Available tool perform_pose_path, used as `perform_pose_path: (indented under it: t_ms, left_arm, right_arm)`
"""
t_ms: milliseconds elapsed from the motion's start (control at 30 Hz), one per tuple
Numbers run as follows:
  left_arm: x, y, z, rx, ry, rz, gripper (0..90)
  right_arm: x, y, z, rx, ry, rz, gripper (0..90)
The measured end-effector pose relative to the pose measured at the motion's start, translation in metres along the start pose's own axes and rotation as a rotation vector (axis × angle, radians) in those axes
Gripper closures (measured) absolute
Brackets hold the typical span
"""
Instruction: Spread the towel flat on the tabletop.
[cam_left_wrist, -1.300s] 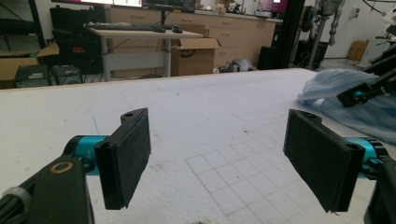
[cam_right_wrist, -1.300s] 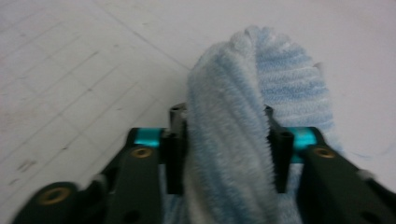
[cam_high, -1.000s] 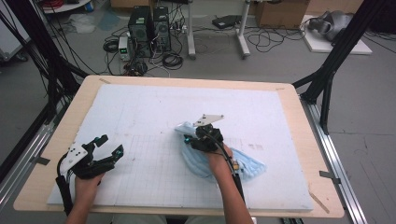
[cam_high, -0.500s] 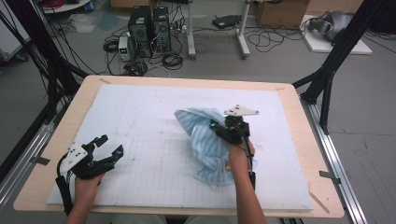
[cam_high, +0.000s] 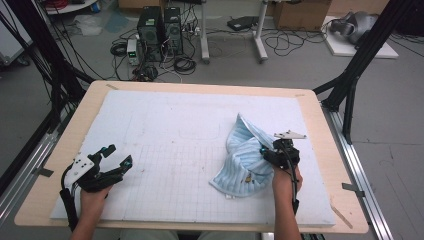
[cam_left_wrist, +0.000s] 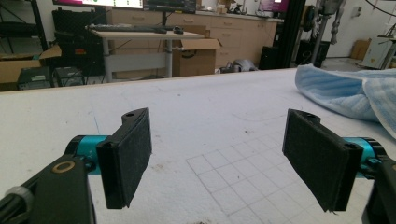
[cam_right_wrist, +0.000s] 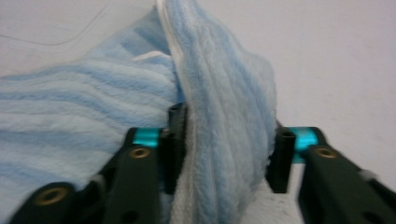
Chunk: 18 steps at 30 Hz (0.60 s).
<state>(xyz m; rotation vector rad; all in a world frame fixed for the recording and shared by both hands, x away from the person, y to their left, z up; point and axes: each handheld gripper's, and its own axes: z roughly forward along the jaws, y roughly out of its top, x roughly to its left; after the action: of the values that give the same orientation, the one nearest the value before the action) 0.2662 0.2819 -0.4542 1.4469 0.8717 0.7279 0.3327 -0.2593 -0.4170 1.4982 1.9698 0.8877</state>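
Note:
A light blue striped towel (cam_high: 245, 160) lies bunched on the right half of the white gridded mat (cam_high: 175, 130), with one fold standing up toward the back. My right gripper (cam_high: 267, 152) is at the towel's right edge, shut on a thick fold of it. In the right gripper view that towel fold (cam_right_wrist: 224, 93) fills the space between the jaws of the right gripper (cam_right_wrist: 229, 154). My left gripper (cam_high: 117, 155) rests open at the mat's front left, far from the cloth. In the left gripper view, the left gripper (cam_left_wrist: 217, 158) holds nothing, and the towel (cam_left_wrist: 345, 88) lies far off at the right.
The mat covers a wooden table (cam_high: 320, 125) whose bare rim shows all around. Black frame posts (cam_high: 350, 90) stand at the table's right and left corners. Computers and cables (cam_high: 160, 30) sit on the floor beyond the far edge.
My right gripper has pulled the towel rightward and toward the front across the mat, leaving it folded over itself. The left gripper has stayed in place, open.

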Motion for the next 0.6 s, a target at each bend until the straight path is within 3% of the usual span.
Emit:
perform_pose_path:
  t_ms: [67,133,167,300,367,400,433,467,500,533,600]
  left_arm:
    - [0.000,0.000,0.000,0.004,0.000,-0.001,24.2]
    - [0.000,0.000,0.001,0.008,0.001,-0.005,24.4]
    - [0.000,0.000,0.001,0.008,0.001,-0.005,24.8]
    - [0.000,0.000,0.001,0.008,0.004,-0.003,25.2]
    - [0.000,0.000,0.001,0.011,0.006,-0.004,25.2]
    - [0.000,0.000,0.001,0.012,0.010,-0.004,25.4]
    - [0.000,0.000,0.001,0.012,0.010,-0.004,25.4]
    - [0.000,0.000,0.001,0.012,0.012,-0.006,25.4]
    - [0.000,0.000,0.001,0.014,0.014,-0.004,25.4]
    - [0.000,0.000,0.001,0.014,0.014,-0.005,25.5]
    - [0.000,0.001,0.001,0.016,0.014,-0.005,25.5]
  right_arm:
    - [-0.002,0.001,-0.003,-0.013,-0.008,0.004,46.7]
    - [-0.004,0.003,-0.015,-0.059,-0.025,0.016,38.2]
    - [-0.004,0.003,-0.015,-0.059,-0.025,0.016,38.2]
    - [-0.002,-0.005,-0.040,-0.155,-0.069,0.027,37.5]
    - [-0.001,-0.004,-0.044,-0.183,-0.059,0.025,38.0]
    - [0.003,0.001,-0.051,-0.240,-0.009,0.023,39.6]
    - [0.005,0.005,-0.051,-0.255,0.034,0.019,39.7]
    - [0.005,0.005,-0.051,-0.255,0.034,0.019,39.7]
    - [0.008,0.009,-0.050,-0.254,0.068,0.010,40.4]
    - [0.015,0.018,-0.043,-0.228,0.092,-0.039,42.2]
    - [0.018,0.021,-0.040,-0.215,0.086,-0.045,42.4]
